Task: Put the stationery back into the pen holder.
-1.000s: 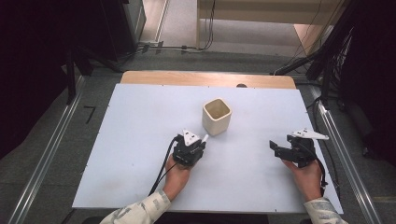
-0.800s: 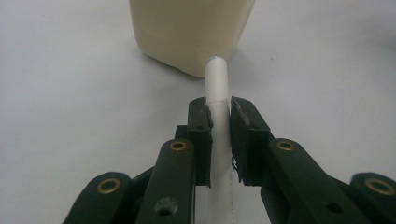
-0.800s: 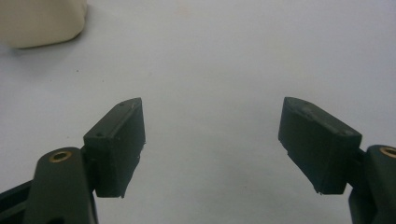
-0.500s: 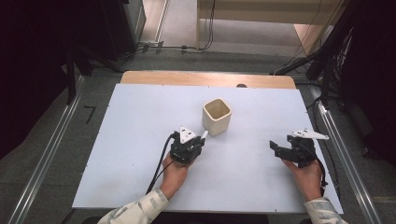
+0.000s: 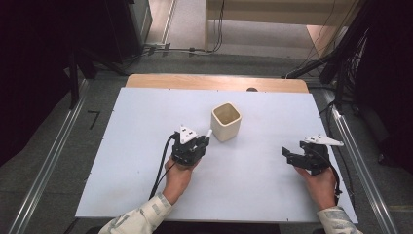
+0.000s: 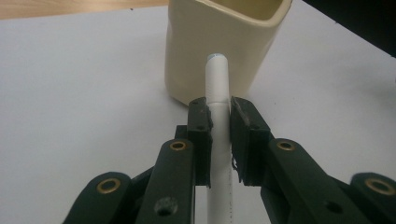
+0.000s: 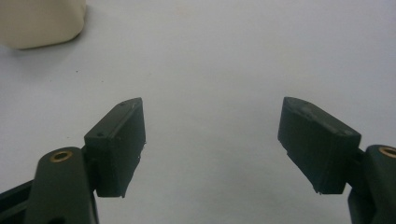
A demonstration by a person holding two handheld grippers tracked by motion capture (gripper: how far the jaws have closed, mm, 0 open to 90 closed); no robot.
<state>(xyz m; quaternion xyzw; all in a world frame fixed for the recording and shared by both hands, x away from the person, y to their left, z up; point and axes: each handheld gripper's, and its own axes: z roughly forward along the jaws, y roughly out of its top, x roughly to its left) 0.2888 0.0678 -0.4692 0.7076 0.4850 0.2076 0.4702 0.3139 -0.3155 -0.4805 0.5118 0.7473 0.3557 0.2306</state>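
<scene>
- Left gripper (image 6: pixel 219 112): jaws clenched on a thin white stick (image 6: pixel 217 88); the pads press it from both sides, with the stick's tip projecting ahead of them. In the high view the left gripper (image 5: pixel 195 146) sits mid-surface, held in the person's left hand (image 5: pixel 178 176).
- White stick: plain, round and slim, possibly a pen or marker; the kind cannot be told. In the high view its tip (image 5: pixel 208 132) points toward the cup and lies just beside the cup's near wall.
- Cup (image 5: pixel 226 121): cream, square-mouthed, upright, empty so far as the high view shows. In the left gripper view its wall (image 6: pixel 196 46) stands directly behind the stick's tip.
- Right gripper (image 7: pixel 212 144): jaws released and wide apart, nothing between them; it hovers over bare surface (image 7: pixel 233 56). In the high view it sits at the right (image 5: pixel 298 157), well apart from the cup.
- Step in hand, as judged: carrying the stick to the cup for placing inside.
- Next move calls for: lifting the tip above the rim, centring it over the mouth, tilting the stick downward, then loosening the jaws.
- Surface (image 5: pixel 122 161): white board.
</scene>
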